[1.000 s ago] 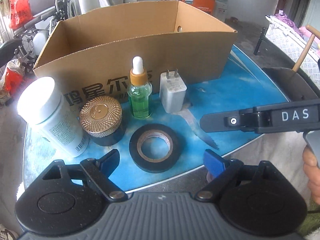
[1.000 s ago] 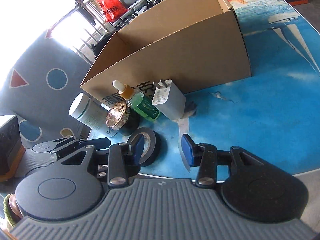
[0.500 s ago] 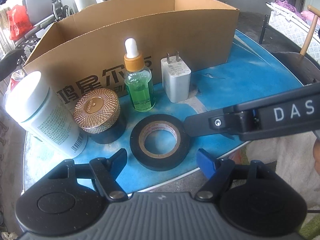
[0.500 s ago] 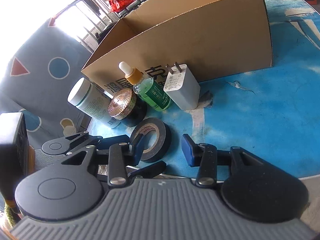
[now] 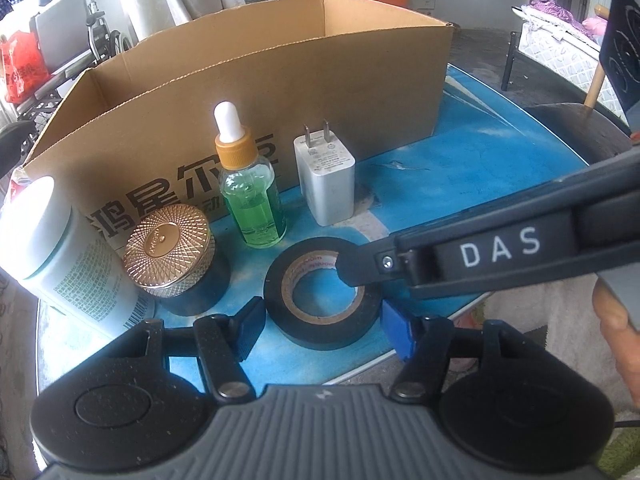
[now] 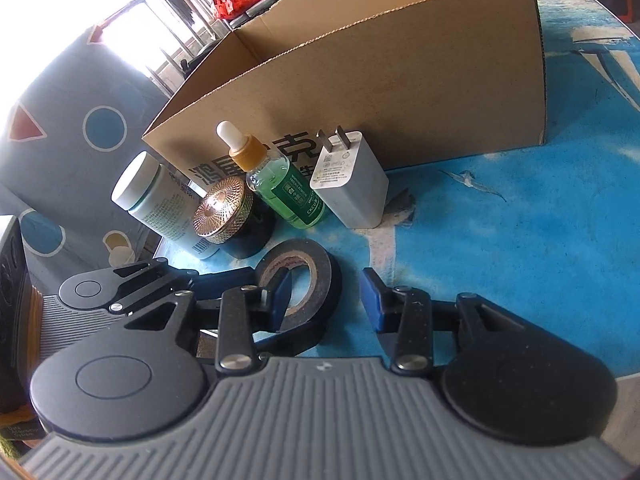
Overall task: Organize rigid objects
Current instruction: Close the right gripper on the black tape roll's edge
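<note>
A: Both sets of jaws stand apart; over the last second the left gripper [image 5: 322, 328] has closed in to straddle the tape roll [image 5: 322, 292], and the right gripper [image 6: 326, 294] has reached its rim.

B: So the cardboard box [image 5: 256, 92] behind gets the tape first, I'd guess, before the white bottle [image 5: 60, 256], charger [image 5: 326, 178] and dropper [image 5: 250, 196].

Left hand-held gripper [image 5: 322, 326] spread wide and low, right hand-held gripper [image 6: 326, 298] also spread, reaching in crosswise
</note>
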Motion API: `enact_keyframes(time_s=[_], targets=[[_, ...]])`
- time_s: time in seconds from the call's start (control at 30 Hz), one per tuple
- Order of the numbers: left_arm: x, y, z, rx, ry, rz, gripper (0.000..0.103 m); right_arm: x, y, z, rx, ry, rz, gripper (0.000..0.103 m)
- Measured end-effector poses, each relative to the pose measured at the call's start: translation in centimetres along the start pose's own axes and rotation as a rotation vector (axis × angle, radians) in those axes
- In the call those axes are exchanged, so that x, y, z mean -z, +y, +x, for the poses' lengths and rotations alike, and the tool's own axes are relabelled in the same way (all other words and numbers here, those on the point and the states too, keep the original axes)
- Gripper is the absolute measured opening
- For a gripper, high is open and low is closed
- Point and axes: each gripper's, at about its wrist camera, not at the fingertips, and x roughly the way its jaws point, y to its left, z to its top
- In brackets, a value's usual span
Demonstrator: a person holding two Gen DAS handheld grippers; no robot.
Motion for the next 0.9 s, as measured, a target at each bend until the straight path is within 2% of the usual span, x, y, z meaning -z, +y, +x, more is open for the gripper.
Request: enact_keyframes(time_s=[0.1, 0.23, 0.37, 0.57, 0.9], targets=[[-0.1, -0.6, 0.2, 0.018, -0.012, 0.028, 0.064, -0.1, -0.1, 0.2, 0.019, -0.001, -0.005, 0.034], [-0.3, -1.2, 0.5, 0.036, -0.018, 0.054, 0.064, -0.3, -0.5, 0.4, 0.047, -0.008, -0.014, 0.024], [-0.8, -1.4, 0.9, 0.040, -0.010, 0.058, 0.066, -0.4, -0.7, 0.4, 0.069, -0.018, -0.030, 0.018], [-1.4, -1.6, 1.5, 0.029, -0.001, 0.058, 0.072, -0.4, -1.3, 0.4, 0.049, -0.017, -0.019, 0.017], [-2.0, -1.7, 1.8, 0.013, -0.009, 0.065, 0.068, -0.5, -1.9, 0.3, 0.018, -0.020, -0.011, 0.017]])
